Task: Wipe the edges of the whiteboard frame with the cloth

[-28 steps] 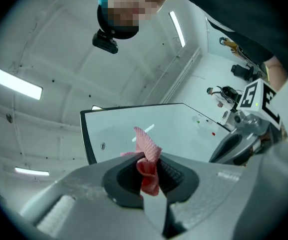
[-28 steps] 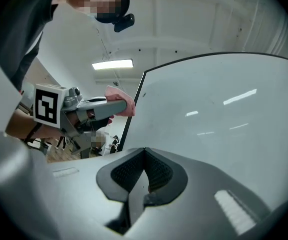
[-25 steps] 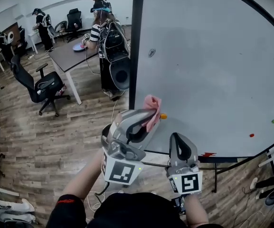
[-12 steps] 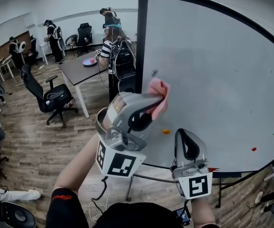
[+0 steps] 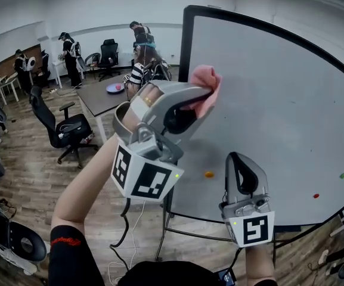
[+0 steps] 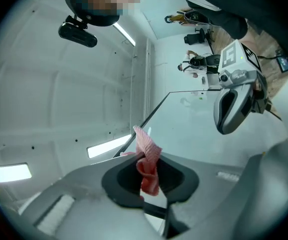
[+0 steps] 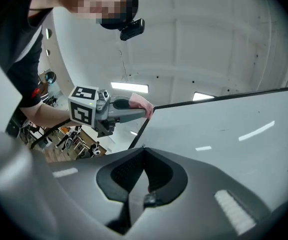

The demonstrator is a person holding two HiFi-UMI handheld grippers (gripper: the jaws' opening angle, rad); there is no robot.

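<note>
The cloth (image 5: 206, 88), pink and crumpled, is pinched between the closed jaws of the left gripper (image 6: 144, 155). One fold sticks out past the tips and another hangs bunched in the hollow behind them. That gripper is raised high on a bare forearm (image 5: 82, 186) and points to the far right, toward the upper left part of the whiteboard (image 5: 279, 100). In the right gripper view the cloth sits right at the top left corner of the black whiteboard frame (image 5: 185, 46); whether it actually presses on the frame cannot be told.

The right gripper (image 5: 241, 158) is lower and nearer, to the right of the left one. It points up in front of the board's lower part. Its jaws are together with nothing between them, and it is well apart from the cloth.

On the white board surface, a small orange magnet (image 5: 209, 174) sits just left of the right gripper's tip. A green dot (image 5: 342, 175) and a red dot (image 5: 316, 195) lie far to the right near the bottom edge. The board rests on a metal stand (image 5: 164, 237) over a wooden floor (image 5: 34, 177).

To the left, beyond the frame, are a brown table (image 5: 97, 100) with a plate (image 5: 115, 88) on it and a black office chair (image 5: 64, 127) beside it. Several people (image 5: 70, 55) stand at the far wall. Nothing lies between the cloth and the frame.
</note>
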